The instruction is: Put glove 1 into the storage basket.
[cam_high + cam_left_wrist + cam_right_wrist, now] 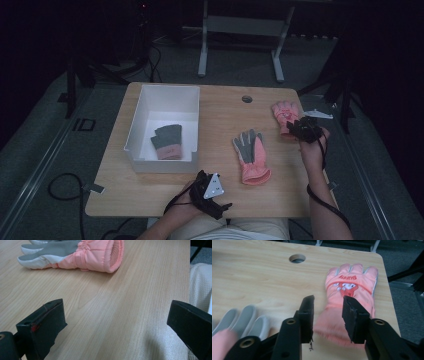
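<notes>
A pink glove with a grey palm (251, 155) lies palm up in the middle of the wooden table (220, 115). A second pink glove (286, 116), printed side up, lies near the far right corner. My right gripper (299, 127) hovers at its cuff. In the right gripper view the jaws (328, 302) stand apart over that glove's cuff (352, 282), pressing nothing, and the palm-up glove (244, 320) is blurred at the left. My left gripper (222, 207) rests by the front edge, wide open (116, 322) and empty, with the palm-up glove's cuff (100, 255) ahead of it.
A white bin (145, 107) at the left of the table holds a grey glove with a pink cuff (167, 141). A round cable hole (247, 99) sits near the far edge. A white scrap (317, 114) lies off the right corner. A metal stand (240, 30) is behind the table.
</notes>
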A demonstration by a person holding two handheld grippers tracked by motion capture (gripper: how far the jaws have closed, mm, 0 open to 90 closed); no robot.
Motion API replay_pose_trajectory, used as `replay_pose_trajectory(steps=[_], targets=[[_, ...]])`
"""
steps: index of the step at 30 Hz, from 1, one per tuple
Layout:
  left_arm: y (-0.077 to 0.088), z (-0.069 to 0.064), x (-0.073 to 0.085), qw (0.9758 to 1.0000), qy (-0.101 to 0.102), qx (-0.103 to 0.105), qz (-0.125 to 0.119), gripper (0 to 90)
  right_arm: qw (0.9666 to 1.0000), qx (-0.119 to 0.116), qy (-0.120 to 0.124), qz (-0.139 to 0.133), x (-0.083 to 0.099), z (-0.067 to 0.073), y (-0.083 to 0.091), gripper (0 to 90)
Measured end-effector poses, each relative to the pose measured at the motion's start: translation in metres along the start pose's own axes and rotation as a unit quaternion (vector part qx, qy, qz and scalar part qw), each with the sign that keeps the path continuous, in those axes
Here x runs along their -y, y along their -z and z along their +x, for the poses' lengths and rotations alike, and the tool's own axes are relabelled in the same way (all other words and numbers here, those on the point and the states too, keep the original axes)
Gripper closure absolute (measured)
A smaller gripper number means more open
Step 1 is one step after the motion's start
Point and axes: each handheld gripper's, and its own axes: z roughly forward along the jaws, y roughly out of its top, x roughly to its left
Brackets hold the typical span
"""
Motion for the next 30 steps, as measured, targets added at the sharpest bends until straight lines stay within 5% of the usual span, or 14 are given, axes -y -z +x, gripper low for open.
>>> replay_pose_trajectory(steps=[12, 21, 24, 30], targets=[[0.003, 0.0, 0.002, 1.0, 0.003, 0.002, -0.001, 1.4, 0.9991, 0.032, -0.011, 0.025, -0.019, -0.027, -0.054, 51.6], [0.005, 0.003, 0.003, 1.0, 0.005, -0.001, -0.001, 1.4, 0.9961, 0.056, -0.012, 0.067, -0.014, -0.031, -0.091, 48.3], [0.005, 0.004, 0.003, 1.0, 0.006, 0.0, 0.0, 1.4, 0.9951, 0.069, 0.0, 0.07, -0.007, -0.029, -0.1, 53.0], [0.006, 0.002, 0.003, 1.0, 0.005, -0.001, -0.003, 1.4, 0.9947, 0.06, -0.024, 0.08, -0.008, -0.033, -0.101, 73.4]])
